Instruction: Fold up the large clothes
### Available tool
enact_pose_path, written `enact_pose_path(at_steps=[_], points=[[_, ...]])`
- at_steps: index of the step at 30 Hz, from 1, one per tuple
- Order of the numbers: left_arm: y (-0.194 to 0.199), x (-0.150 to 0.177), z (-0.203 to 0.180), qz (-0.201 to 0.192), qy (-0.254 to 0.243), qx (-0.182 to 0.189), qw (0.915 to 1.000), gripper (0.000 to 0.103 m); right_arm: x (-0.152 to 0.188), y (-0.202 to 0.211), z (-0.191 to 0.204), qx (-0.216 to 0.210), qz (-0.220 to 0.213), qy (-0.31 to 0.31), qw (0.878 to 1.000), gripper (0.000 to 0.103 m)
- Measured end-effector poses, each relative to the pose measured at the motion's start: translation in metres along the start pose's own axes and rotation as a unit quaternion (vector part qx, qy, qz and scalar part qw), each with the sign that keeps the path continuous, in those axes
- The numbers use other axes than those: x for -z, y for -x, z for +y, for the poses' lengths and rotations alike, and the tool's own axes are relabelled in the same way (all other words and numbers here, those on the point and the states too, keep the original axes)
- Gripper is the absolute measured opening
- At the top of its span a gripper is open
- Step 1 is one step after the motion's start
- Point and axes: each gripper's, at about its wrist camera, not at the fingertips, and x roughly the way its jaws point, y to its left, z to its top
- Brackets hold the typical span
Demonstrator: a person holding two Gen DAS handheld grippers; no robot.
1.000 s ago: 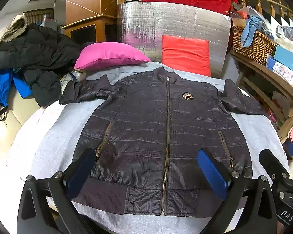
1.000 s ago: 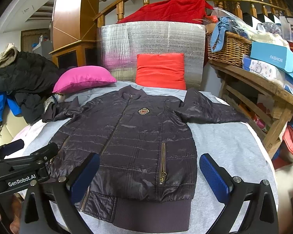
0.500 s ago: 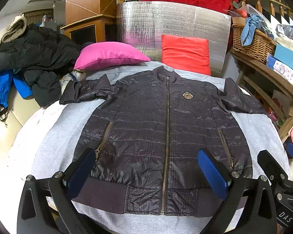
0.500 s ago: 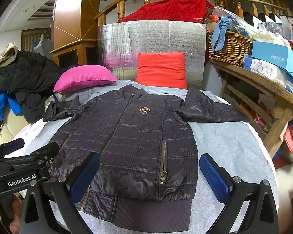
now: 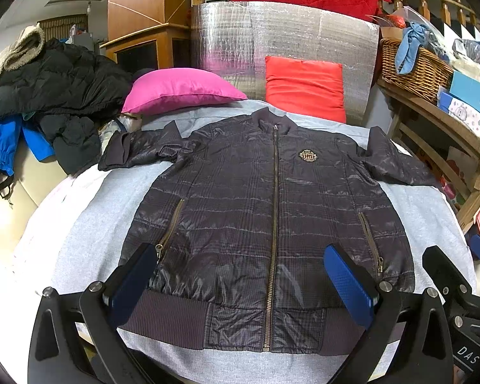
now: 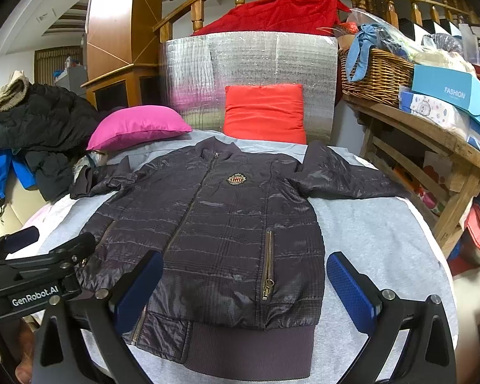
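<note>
A dark quilted jacket lies flat and zipped, front up, on the grey-covered table, collar away from me and both sleeves spread sideways. My left gripper hangs open above the hem, near the zip's bottom, holding nothing. My right gripper is open too, over the jacket's right lower part near the right pocket zip. Each gripper shows at the edge of the other's view: the right gripper at lower right, the left gripper at lower left.
A pink pillow and a red cushion sit behind the collar against a silver foil panel. Dark and blue clothes pile up at left. A wooden shelf with a wicker basket and boxes stands at right.
Both views have crept slightly; the jacket sits a touch lower in frame. The jacket has not moved and both grippers stay open.
</note>
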Motion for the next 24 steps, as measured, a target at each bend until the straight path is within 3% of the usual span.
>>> enact_pose_path(at_steps=[24], points=[[0.0008, 0.0042, -0.0027, 0.001, -0.002, -0.002, 1.0000, 0.103, 0.0018, 0.0037, -0.0035, 0.004, -0.001, -0.006, 1.000, 0.103]])
